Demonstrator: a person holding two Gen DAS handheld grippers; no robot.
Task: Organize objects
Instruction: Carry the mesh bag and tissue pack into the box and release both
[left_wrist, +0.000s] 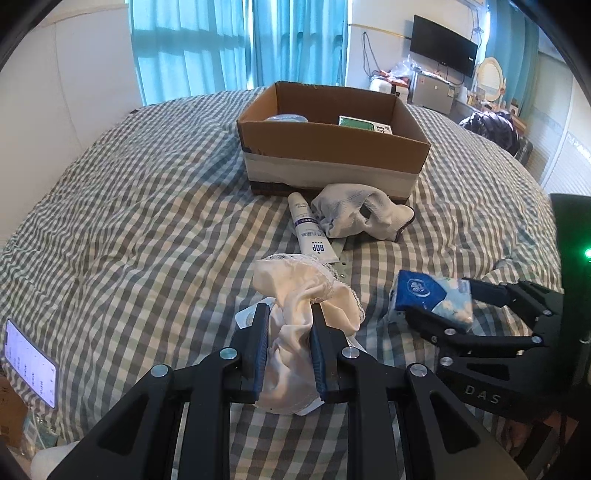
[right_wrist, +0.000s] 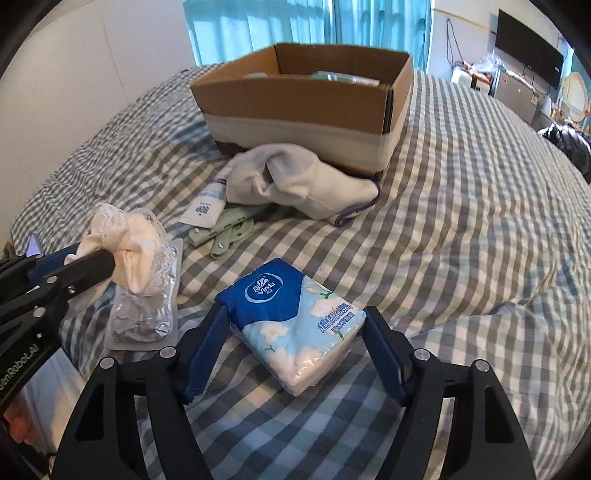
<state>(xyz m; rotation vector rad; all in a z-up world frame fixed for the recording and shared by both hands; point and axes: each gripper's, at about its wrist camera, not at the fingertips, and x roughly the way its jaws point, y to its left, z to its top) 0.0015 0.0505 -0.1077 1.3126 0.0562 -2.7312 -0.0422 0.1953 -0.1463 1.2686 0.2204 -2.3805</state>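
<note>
left wrist view: left gripper (left_wrist: 287, 314) reaches forward low over the checked bedspread (left_wrist: 129, 221), jaws pinched on a cream lace-trimmed cloth (left_wrist: 306, 295) bunched between the pads. right gripper (left_wrist: 436, 306) comes in from the right, clamping a blue tissue pack (left_wrist: 428, 295). beyond lie a white tube (left_wrist: 308, 229) and grey sock (left_wrist: 362, 214), touching, just before the cardboard box (left_wrist: 332, 155).

right wrist view: right gripper (right_wrist: 293, 325) level, jaws set wide, closed on the tissue pack (right_wrist: 295, 317) at both its ends. clear blister pack (right_wrist: 144, 314) lies left, under the left gripper (right_wrist: 110, 258).

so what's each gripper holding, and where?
Left gripper pinches the cream cloth mid-bunch; right gripper clamps the tissue pack across its sides.
</note>
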